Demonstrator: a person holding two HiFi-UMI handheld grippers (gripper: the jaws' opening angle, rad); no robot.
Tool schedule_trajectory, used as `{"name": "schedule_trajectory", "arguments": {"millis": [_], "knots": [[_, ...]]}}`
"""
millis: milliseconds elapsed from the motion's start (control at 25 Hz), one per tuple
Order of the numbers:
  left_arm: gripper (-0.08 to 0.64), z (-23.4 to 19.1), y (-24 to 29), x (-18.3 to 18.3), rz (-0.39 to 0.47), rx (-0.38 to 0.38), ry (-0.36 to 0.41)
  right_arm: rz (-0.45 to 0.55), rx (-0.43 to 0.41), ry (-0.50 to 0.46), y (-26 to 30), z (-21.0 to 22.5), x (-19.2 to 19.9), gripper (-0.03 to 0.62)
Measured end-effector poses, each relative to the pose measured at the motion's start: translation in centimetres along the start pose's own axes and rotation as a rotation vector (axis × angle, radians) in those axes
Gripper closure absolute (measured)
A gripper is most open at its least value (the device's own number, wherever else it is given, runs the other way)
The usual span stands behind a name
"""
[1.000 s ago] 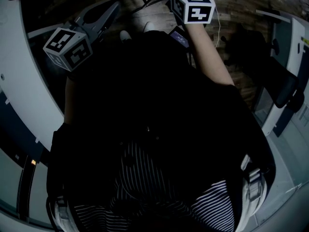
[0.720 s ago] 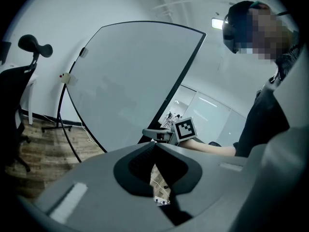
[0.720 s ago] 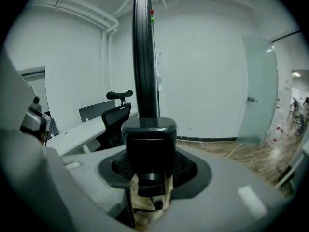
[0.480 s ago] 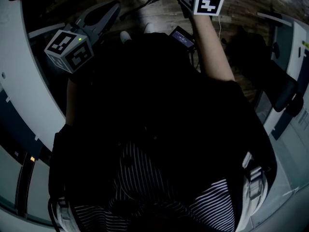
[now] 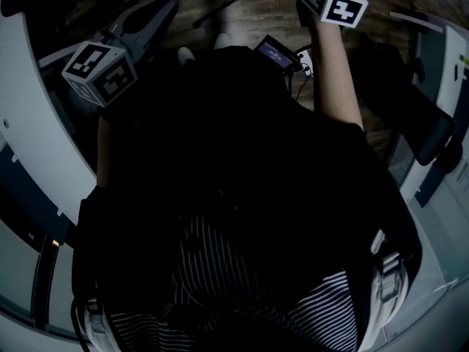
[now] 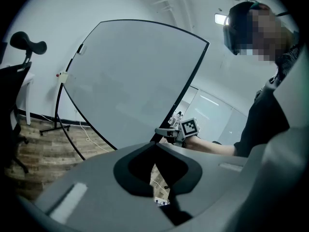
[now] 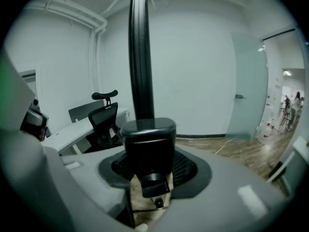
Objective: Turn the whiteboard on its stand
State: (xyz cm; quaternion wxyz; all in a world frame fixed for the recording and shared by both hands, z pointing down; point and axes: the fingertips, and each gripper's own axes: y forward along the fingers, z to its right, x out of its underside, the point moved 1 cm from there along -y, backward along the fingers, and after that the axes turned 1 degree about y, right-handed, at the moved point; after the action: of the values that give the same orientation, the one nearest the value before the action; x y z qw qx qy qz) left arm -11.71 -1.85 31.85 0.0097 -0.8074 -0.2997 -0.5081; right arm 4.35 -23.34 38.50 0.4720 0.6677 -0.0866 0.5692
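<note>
The whiteboard [image 6: 130, 76], a big pale panel in a black frame, stands tilted on its thin black stand [image 6: 59, 108]. In the left gripper view my right gripper [image 6: 166, 130] sits at the board's lower right frame edge. In its own view the right gripper [image 7: 147, 153] is shut on a black block [image 7: 147, 146] of the frame, and the frame bar [image 7: 140, 52] rises straight up from between the jaws. My left gripper [image 6: 155, 144] is shut with nothing in it, held back from the board. In the head view it [image 5: 150, 17] points forward at upper left. Only the right gripper's marker cube [image 5: 333, 0] shows there.
A black office chair [image 7: 104, 122] and a white desk [image 7: 72, 132] stand beyond the frame bar, with a pale door [image 7: 248, 86] to the right. Another chair [image 6: 19, 66] is at the left gripper view's left edge. A white curved desk edge [image 5: 29, 123] lies to my left.
My right gripper's cube has moved up and to the right in the head view, farther from my body. The left gripper has hardly moved.
</note>
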Motion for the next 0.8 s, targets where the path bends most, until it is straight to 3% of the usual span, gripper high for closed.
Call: {"name": "schedule_trajectory", "arguments": {"millis": [320, 440, 640, 800], "knots": [[0.557, 1.2, 4.1, -0.6, -0.038, 0.065, 0.028, 0.022, 0.043, 0.027, -0.6, 3.9, 0.2, 0.414], [0.557, 1.9, 5.5, -0.6, -0.043, 0.079, 0.037, 0.019, 0.021, 0.015, -0.5, 3.8, 0.5, 0.413], [0.557, 3.8, 7.9, -0.4, -0.062, 0.118, 0.070, -0.026, -0.095, 0.039, -1.9, 3.4, 1.7, 0.390], [0.557, 4.6, 8.8, -0.4, -0.066, 0.139, 0.088, -0.015, -0.064, 0.090, -4.8, 3.5, 3.7, 0.390]]}}
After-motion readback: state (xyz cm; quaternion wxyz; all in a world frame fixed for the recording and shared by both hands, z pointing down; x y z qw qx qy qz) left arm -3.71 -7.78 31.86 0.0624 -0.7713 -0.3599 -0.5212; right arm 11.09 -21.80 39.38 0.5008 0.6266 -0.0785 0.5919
